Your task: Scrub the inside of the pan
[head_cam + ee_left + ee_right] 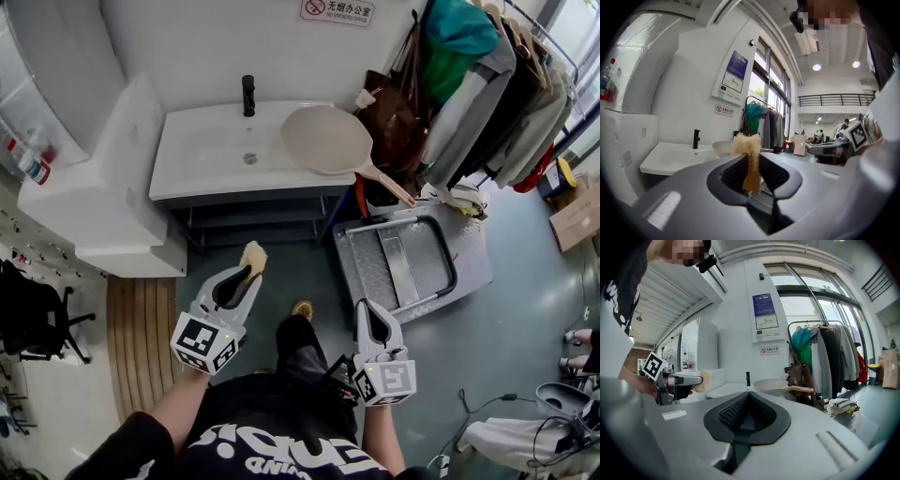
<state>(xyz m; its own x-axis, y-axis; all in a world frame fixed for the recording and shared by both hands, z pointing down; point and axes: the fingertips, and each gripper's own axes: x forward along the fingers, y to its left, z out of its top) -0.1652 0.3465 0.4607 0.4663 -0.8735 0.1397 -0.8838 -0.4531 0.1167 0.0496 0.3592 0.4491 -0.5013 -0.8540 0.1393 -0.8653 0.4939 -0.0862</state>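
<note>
Washbasin (211, 150) stood against the wall, well ahead of both grippers, with the pan (326, 139) resting on its right end, rim over the edge and handle (386, 184) poking out toward the hanging bags (389, 112). Pushed there unsupported, I reckoned it could rock or slide off. The right gripper (366, 307) had its jaws together on nothing, so it would have to open before steadying that handle. The left gripper (246, 274) pinched a tan scrubbing pad (253, 255) by a thin edge; hard rubbing might tug it loose.
</note>
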